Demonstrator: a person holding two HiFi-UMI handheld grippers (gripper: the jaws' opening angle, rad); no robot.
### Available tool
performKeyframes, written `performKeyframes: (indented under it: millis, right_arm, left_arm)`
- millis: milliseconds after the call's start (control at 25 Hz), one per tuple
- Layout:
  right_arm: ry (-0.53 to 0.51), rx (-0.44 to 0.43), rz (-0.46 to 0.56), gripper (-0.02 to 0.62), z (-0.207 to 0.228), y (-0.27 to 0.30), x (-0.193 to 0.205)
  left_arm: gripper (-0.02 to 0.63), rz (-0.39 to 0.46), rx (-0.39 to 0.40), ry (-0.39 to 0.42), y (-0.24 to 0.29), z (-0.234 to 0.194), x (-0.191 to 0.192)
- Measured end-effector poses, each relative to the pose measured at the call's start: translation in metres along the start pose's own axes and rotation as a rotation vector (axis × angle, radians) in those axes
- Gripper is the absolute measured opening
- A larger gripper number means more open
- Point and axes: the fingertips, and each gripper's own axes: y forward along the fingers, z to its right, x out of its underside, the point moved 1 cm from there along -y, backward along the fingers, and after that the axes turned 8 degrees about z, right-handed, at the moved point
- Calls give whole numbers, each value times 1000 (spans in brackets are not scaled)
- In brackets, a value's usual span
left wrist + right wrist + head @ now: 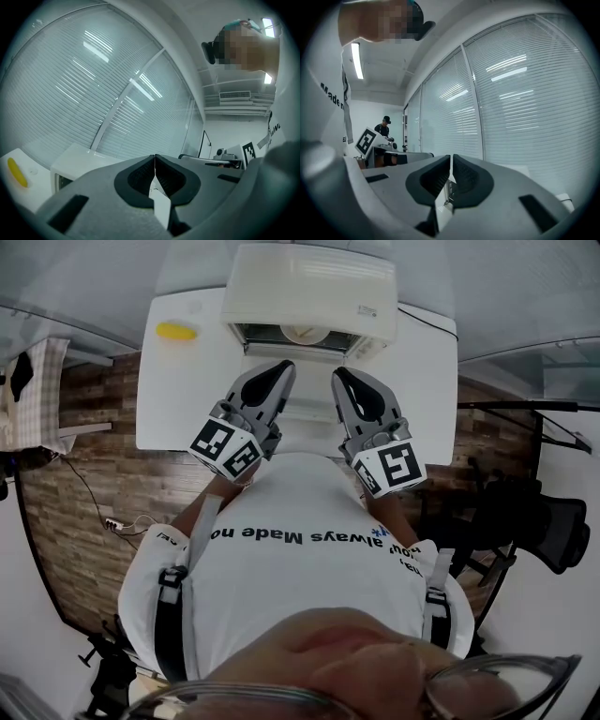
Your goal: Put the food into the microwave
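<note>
A yellow piece of food (175, 331) lies on the white table (178, 409) at its far left corner; it also shows at the left edge of the left gripper view as the food (17, 172). The white microwave (309, 287) stands at the table's far middle, its front open onto a round plate (302, 333). My left gripper (281, 367) and right gripper (339, 374) are held side by side above the table's near edge, pointing at the microwave. Both are shut and hold nothing: left gripper (155, 157), right gripper (451, 157).
A window wall with blinds (93, 84) runs behind the table. The microwave's corner (75, 161) sits low and left of the left jaws. A dark office chair (548, 521) stands at the right, and a power strip with a cable (117, 521) lies on the wooden floor at the left.
</note>
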Motion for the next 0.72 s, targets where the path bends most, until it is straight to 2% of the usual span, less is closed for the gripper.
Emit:
performKeyframes:
  millis: [720]
  right_arm:
    - [9, 1, 5, 23, -3, 5, 1]
  left_arm:
    - [11, 12, -11, -21, -1, -5, -3]
